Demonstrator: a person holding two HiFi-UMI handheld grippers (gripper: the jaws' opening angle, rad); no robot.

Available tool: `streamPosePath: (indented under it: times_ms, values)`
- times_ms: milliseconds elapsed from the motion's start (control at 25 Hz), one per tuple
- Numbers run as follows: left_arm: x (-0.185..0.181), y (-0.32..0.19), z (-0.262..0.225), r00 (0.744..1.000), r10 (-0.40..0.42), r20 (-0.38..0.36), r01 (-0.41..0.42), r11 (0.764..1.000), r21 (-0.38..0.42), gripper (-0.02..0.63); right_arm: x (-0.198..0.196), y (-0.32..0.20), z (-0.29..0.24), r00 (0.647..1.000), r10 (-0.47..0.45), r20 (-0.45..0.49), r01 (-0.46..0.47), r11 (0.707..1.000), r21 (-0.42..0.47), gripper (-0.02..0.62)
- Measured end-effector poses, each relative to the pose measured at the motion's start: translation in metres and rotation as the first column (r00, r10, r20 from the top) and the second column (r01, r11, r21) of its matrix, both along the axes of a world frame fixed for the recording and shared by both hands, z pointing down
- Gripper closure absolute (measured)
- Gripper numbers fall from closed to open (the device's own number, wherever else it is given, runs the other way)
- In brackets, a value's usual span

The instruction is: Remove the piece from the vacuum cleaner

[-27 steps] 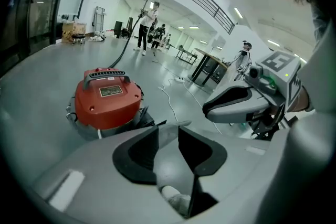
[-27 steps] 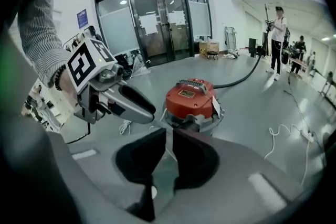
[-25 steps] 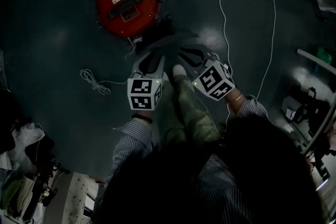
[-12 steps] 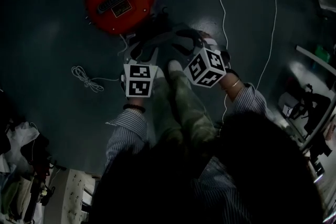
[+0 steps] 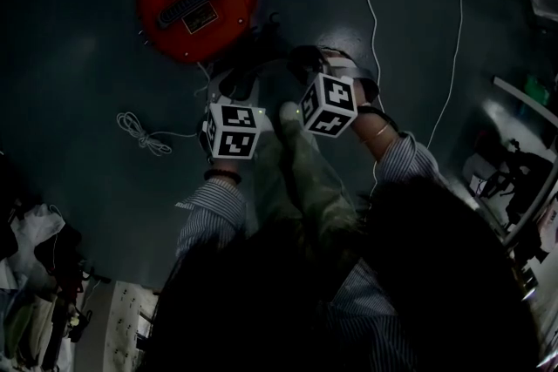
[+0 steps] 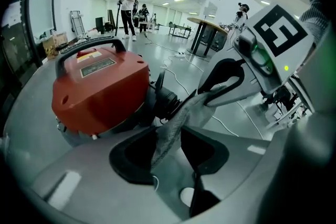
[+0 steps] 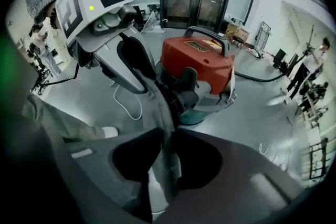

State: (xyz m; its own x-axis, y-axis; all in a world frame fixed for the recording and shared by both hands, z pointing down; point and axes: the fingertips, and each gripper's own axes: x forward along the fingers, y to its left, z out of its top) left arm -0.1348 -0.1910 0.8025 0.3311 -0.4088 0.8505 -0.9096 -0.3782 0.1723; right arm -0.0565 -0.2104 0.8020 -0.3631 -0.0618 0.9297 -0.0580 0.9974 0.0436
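Head view: a round red vacuum cleaner (image 5: 196, 0) sits on the dark floor (image 5: 78, 57) at the upper left. The left gripper (image 5: 234, 87) and right gripper (image 5: 305, 65) are close together just below it, jaws pointing toward the machine. A coiled white cord (image 5: 139, 133) lies on the floor to the left, apart from both. A pale shoe (image 5: 290, 111) shows between the two grippers. This view is too dark to show what the jaws hold.

Left gripper view: the left gripper (image 6: 170, 139) is clenched on a grey cloth piece (image 6: 173, 123), which runs up from between its jaws. The right gripper (image 6: 220, 86), with its marker cube (image 6: 278, 34), grips the same cloth higher up. The cloth leads toward a black socket (image 6: 165, 102) on the side of the vacuum cleaner (image 6: 100, 92).

Right gripper view: the right gripper (image 7: 168, 149) is closed on the grey cloth piece (image 7: 160, 113). The left gripper (image 7: 134, 68) pinches it further along, near the vacuum cleaner (image 7: 202, 63). A black hose (image 7: 257, 78) trails off to the right behind the machine.
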Motion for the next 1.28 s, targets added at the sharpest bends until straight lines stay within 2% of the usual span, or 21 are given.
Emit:
streamPosePath:
  times_ms: [40, 120, 240, 720, 960, 1280]
  values:
    - [0.001, 0.000, 0.001, 1.000, 0.004, -0.008, -0.004, 1.000, -0.001, 0.449, 0.000, 0.000, 0.001, 1.000, 0.004, 0.001, -0.004, 1.000, 0.001, 0.519]
    - [0.001, 0.001, 0.003, 1.000, 0.018, -0.020, -0.018, 1.000, -0.005, 0.458, -0.001, 0.001, 0.001, 1.000, 0.016, 0.007, -0.016, 1.000, -0.009, 0.553]
    - [0.003, 0.003, 0.007, 0.998, 0.055, -0.022, -0.055, 0.998, -0.020, 0.480, -0.002, 0.002, 0.002, 0.999, 0.035, 0.009, -0.034, 0.999, -0.028, 0.566]
    - [0.006, 0.005, 0.008, 0.994, 0.105, -0.026, -0.106, 0.994, -0.028, 0.549, -0.003, 0.001, 0.002, 0.997, 0.077, 0.009, -0.076, 0.996, -0.054, 0.571]
    - [0.006, 0.006, 0.006, 0.992, 0.123, 0.001, -0.123, 0.992, -0.020, 0.565, -0.002, 0.003, -0.001, 0.994, 0.109, 0.022, -0.107, 0.992, -0.073, 0.572]
    - [0.010, 0.018, 0.001, 0.993, 0.121, 0.000, -0.121, 0.991, -0.056, 0.569, 0.003, 0.016, -0.006, 0.995, 0.096, 0.015, -0.095, 0.992, -0.086, 0.574]
